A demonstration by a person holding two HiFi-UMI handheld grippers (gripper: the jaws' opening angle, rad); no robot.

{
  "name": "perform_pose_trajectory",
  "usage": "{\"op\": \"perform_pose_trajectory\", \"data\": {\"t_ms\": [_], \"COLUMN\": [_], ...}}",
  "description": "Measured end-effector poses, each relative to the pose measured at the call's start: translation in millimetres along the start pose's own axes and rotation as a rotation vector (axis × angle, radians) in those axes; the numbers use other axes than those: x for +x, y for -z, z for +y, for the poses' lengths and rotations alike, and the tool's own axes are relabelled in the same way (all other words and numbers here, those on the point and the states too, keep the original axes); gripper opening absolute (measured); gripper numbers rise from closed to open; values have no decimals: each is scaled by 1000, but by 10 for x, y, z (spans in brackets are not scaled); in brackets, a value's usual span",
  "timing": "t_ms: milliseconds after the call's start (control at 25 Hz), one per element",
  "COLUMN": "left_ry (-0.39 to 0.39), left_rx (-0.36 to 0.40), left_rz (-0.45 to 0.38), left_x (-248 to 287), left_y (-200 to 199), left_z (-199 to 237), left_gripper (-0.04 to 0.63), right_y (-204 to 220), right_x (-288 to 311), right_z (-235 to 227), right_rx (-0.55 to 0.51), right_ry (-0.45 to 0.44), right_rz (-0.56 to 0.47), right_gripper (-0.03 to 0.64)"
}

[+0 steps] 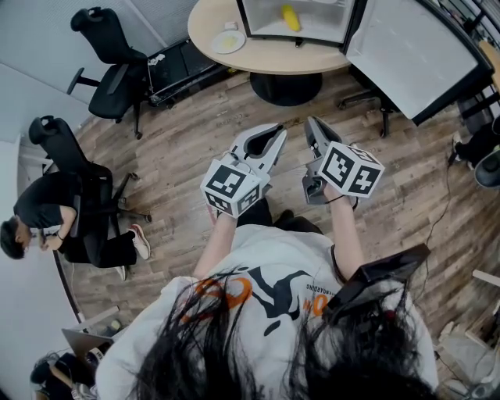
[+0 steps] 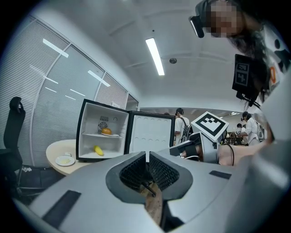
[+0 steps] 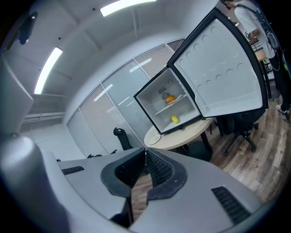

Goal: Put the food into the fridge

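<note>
**A:** How do you have your arms?

**B:** Both forearms reach forward from your chest. The left hand-held gripper (image 1: 275, 131) and the right hand-held gripper (image 1: 312, 122) sit side by side over the wood floor (image 1: 180, 148), close but not touching. Their tips point ahead at the fridge (image 1: 320, 25).

**A:** Is either one gripping anything?

**B:** No. Each is clenched tip to tip, with nothing between the jaws.

**A:** Where is the food?

**B:** It is well ahead of both tips, inside the open fridge on the round surface (image 1: 273, 56). The head view shows only a yellow piece (image 1: 290, 17) on the fridge bottom. Your gripper views also show an orange piece (image 2: 106, 131) on the shelf above it.

**A:** What else differs between the views?

**B:** The head view shows a plate (image 1: 228, 41) left of the fridge. It also shows the door (image 1: 414, 51) swung out to the right and a seated person (image 1: 47, 215) behind and left of your left hand-held gripper. The left gripper view catches the right one's marker cube (image 2: 209, 127) just to its right.
</note>
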State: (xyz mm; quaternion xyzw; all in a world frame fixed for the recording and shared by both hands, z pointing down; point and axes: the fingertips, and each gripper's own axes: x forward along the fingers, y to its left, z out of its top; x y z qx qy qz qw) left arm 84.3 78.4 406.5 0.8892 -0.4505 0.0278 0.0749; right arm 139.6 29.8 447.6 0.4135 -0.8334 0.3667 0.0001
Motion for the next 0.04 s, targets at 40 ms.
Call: {"op": "perform_pose_trajectory", "data": {"t_ms": [40], "left_ry": [-1], "left_rx": [1], "left_rz": [0], "left_x": [3], "left_y": [2], "left_z": [9], "left_gripper": [32], "right_y": [0], "right_x": [12], "right_z": [-4], "right_rx": [1], "right_ry": [-1], "right_rz": [1], "right_gripper": [28]}}
